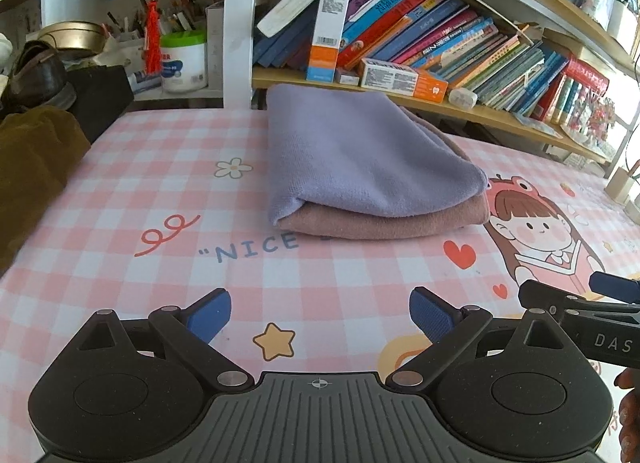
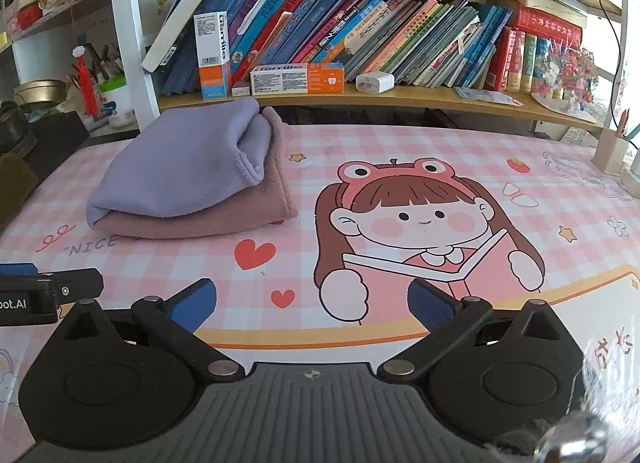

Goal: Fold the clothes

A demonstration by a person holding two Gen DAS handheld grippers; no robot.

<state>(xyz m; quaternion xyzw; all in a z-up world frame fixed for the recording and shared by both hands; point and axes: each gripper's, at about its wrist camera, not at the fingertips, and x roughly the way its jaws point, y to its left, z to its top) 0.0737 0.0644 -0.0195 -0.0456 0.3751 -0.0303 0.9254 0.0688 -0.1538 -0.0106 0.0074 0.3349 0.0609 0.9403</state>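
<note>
Two grippers I hold low over the worktop, and both have their jaws spread wide with nothing between them. My left gripper fills the bottom of its frame; my right gripper does the same in its own view. The folded clothes are well apart from both: a lilac cloth lies on top of a dusty pink cloth, in the upper centre of the left view and the upper left of the right view. Behind them is a shelf of leaning books.
</note>
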